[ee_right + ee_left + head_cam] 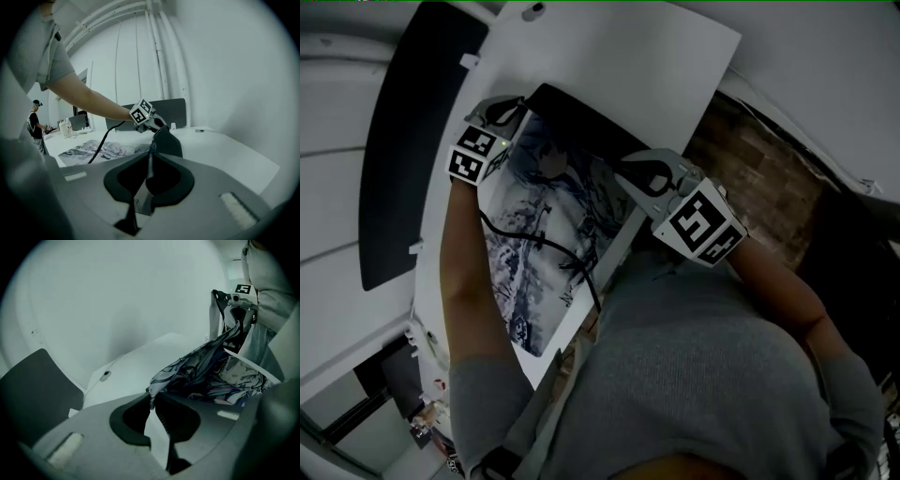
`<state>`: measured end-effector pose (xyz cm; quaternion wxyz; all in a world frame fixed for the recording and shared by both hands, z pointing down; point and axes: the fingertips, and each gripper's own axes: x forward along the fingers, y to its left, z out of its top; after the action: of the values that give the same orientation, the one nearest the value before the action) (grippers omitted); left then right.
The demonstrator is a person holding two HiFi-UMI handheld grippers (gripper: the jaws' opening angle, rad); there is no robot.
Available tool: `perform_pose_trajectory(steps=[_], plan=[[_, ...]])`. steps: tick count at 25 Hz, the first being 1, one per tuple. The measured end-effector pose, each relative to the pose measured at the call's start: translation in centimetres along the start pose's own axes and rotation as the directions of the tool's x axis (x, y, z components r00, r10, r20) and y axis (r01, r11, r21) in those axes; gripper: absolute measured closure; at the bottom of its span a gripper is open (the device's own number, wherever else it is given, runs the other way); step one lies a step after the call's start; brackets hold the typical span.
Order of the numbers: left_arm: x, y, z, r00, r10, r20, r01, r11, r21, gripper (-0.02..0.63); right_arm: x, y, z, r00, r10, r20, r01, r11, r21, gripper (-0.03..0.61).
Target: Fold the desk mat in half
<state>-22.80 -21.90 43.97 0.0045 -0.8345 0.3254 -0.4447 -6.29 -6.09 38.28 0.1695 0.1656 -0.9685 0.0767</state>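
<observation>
The desk mat (546,234) with a blue-grey printed picture lies on the white table (619,52). Its far edge is lifted and curls over, showing the black underside (581,112). My left gripper (523,106) is shut on the far left corner; in the left gripper view the jaws (151,393) pinch the thin mat corner (161,376). My right gripper (621,167) is shut on the far right corner, and in its own view the mat edge (151,154) stands between the closed jaws (150,151). The rest of the mat (101,150) lies flat.
A black cable (558,248) runs from the left gripper across the mat. A dark panel (408,150) stands along the table's left side. Brick-patterned floor (759,178) lies past the table's right edge. A person (35,123) and bottles (65,127) are far off.
</observation>
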Motion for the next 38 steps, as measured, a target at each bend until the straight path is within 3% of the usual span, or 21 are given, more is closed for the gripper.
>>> perform_pose_trajectory(steps=[7,16,22,26,31,38], plan=[[-4.4,-2.0,-4.2,0.995,0.03,0.091,-0.031,0.999,0.011,0.577,2.5,7.2,-0.3,0.999,-0.036,-0.022,0.036,0.999,0.004,0.549],[-10.2,-4.1,-10.7,0.994,0.028,0.102,-0.03,0.999,0.012,0.578,6.3,15.7,0.2,0.998,-0.009,-0.055,0.006,0.999,-0.054,0.549],[-14.0,-5.6,-14.0,0.992,0.087,0.092,-0.083,0.995,-0.046,0.578,7.1,20.2,0.6,0.994,0.09,-0.054,-0.093,0.995,-0.043,0.549],[-16.2,-7.0,-15.2,0.99,0.13,0.061,-0.125,0.989,-0.084,0.578,6.9,22.0,0.5,0.985,0.167,-0.042,-0.167,0.986,-0.005,0.549],[-18.8,-9.9,-17.9,0.986,0.164,-0.005,-0.163,0.977,-0.138,0.578,6.6,25.3,0.4,0.963,0.267,-0.034,-0.268,0.963,-0.031,0.549],[-22.6,-11.9,-20.9,0.975,0.22,-0.04,-0.224,0.961,-0.164,0.58,6.6,28.9,0.2,0.948,0.317,-0.044,-0.319,0.946,-0.061,0.549]])
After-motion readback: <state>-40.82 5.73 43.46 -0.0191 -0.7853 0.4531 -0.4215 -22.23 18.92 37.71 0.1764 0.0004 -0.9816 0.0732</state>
